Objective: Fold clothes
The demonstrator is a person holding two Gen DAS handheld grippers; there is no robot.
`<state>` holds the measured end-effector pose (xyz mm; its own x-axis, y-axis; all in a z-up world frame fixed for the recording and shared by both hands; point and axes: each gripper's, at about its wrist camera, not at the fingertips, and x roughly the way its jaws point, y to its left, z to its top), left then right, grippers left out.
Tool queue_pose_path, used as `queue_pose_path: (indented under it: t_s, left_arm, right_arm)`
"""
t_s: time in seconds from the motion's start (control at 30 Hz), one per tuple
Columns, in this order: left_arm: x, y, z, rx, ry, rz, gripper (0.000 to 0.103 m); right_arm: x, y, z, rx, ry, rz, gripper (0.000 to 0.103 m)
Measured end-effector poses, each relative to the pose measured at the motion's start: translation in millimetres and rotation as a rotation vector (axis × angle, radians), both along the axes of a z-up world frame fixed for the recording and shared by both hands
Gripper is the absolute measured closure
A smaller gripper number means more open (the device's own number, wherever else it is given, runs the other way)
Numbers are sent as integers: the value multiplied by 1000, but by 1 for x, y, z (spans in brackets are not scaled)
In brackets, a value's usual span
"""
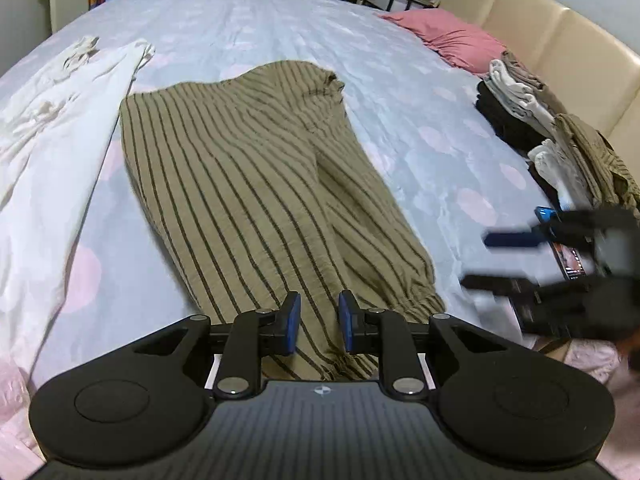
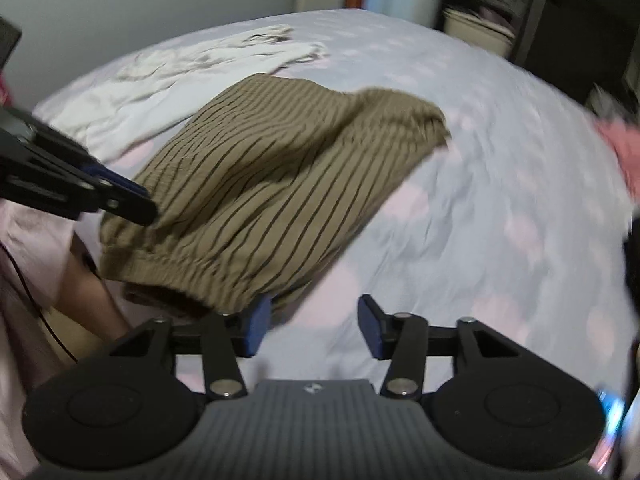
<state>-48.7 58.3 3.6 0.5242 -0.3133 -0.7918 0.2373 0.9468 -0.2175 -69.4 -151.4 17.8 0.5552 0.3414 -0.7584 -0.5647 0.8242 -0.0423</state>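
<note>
Landmark for these notes: the striped olive trousers (image 1: 256,184), lying flat near the middle of the bed sheet (image 1: 420,128), elastic cuffs toward me, the far end pointing up the bed.

My left gripper (image 1: 319,326) sits over the near cuff end of the trousers. Jaws released, a gap between the blue pads (image 1: 294,322) with striped cloth showing through it; I cannot tell whether the pads touch the fabric.

My right gripper (image 2: 310,330) is just off the right edge of the trousers, by the cuffs. Jaws spread wide, nothing between them but sheet. Its left pad (image 2: 256,330) is at the cuff hem; touching or not, I cannot tell. This view is motion-blurred.

Edges and room:
- Right of the trousers: bare sheet, open, running well out to the stack of clothes (image 1: 532,128) against the beige headboard (image 1: 560,60).
- Left of the trousers: one white garment (image 1: 60,140), spread loosely, its edge just beside the trousers' left side.
- Beyond the far end: open sheet to the bed's far edge.
- Near side: the cuffs lie close to the bed edge; a bare leg (image 2: 86,304) shows below it.

Count: one pair of striped trousers, one white garment, one pink pillow (image 1: 444,38), one stack of clothes, one phone (image 1: 570,258) lit near the stack, two grippers.
</note>
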Motion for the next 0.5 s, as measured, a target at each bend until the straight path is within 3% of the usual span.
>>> queue_pose_path:
  t_s: [0.27,0.5]
  left_arm:
    - [9,6,-22,17,60,47,86]
    - [13,5,-32,38,81,60,86]
  right_arm:
    - [-27,7,-32,152,42,-200,44]
    - [-42,22,-49,151,18,-173,35]
